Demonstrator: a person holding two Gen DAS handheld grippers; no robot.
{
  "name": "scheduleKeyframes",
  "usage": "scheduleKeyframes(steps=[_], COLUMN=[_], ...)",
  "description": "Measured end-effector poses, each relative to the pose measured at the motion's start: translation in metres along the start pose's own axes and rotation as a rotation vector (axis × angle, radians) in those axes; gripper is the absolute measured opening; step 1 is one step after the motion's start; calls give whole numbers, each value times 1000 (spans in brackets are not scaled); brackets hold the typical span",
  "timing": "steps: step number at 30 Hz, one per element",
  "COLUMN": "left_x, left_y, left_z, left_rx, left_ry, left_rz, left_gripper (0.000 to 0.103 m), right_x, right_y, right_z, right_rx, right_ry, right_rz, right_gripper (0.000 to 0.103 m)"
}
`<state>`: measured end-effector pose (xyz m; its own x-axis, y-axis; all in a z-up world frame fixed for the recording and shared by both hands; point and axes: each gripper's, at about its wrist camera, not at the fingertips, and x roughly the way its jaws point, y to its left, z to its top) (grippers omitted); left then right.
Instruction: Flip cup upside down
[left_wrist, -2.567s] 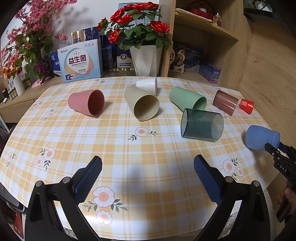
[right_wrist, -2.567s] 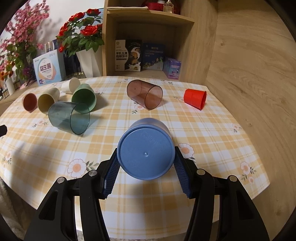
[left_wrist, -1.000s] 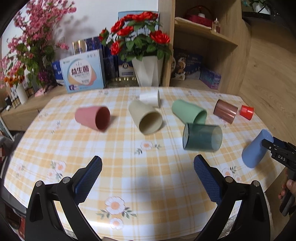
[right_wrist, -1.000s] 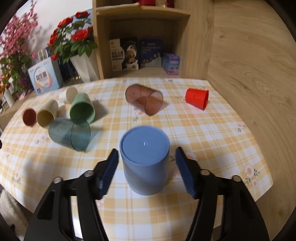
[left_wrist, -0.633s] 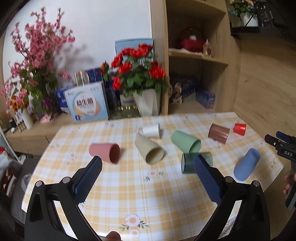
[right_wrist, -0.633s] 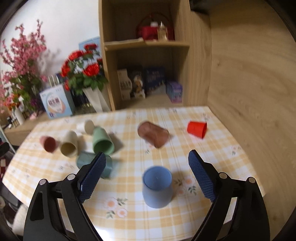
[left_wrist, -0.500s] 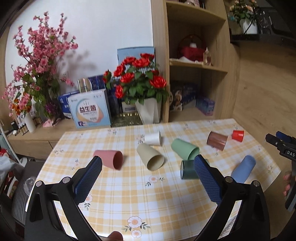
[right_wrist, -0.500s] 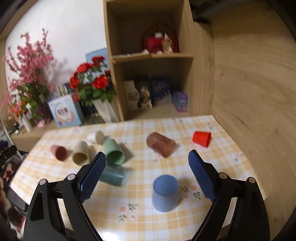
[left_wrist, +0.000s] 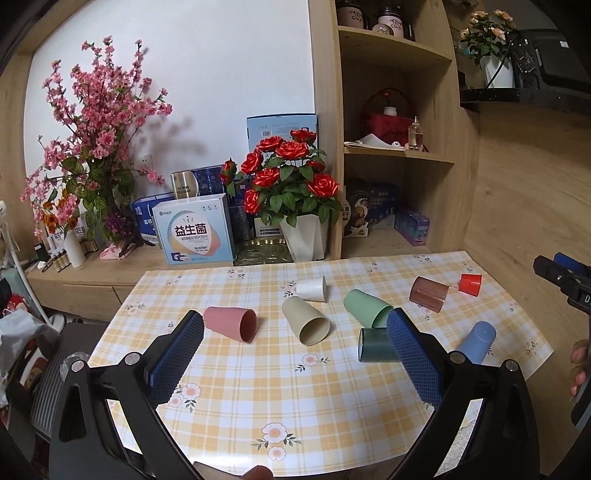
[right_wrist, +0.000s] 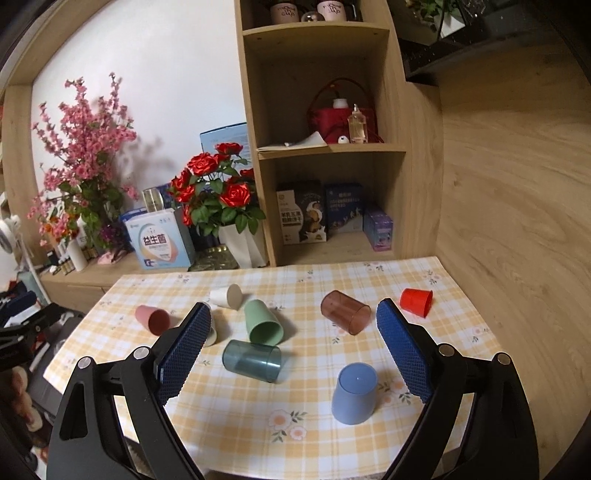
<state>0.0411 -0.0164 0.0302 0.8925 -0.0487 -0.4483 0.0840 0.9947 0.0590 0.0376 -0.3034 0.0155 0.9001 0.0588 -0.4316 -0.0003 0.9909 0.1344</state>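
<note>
A blue cup (right_wrist: 354, 393) stands upside down on the checked desk (right_wrist: 454, 332), below and between the spread fingers of the right tool (right_wrist: 291, 356) — free of both pads. Ahead of that tool lie a teal cup (right_wrist: 252, 360), a green cup (right_wrist: 264, 322), a brown cup (right_wrist: 345, 312) and a red cup (right_wrist: 416, 302), all on their sides. The left tool (left_wrist: 295, 356) hangs spread too, holding nothing — a pink cup (left_wrist: 231, 324) just beyond its left pad.

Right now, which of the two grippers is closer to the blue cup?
Right. The blue cup stands upside down just ahead of the open right gripper, low between its fingers. The open left gripper is farther off; the cup sits at its far right, beyond the right finger.
</note>
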Motion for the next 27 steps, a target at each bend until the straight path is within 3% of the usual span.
scheduleKeyframes(steps=[27], left_x=[-5], left_y=[2], left_z=[4], left_rx=[-5], left_ry=[-14], left_rz=[9], left_gripper=[97], right_x=[6], right_y=[10], right_z=[4], right_rx=[-15], right_ry=[33], right_rz=[-2], right_gripper=[88])
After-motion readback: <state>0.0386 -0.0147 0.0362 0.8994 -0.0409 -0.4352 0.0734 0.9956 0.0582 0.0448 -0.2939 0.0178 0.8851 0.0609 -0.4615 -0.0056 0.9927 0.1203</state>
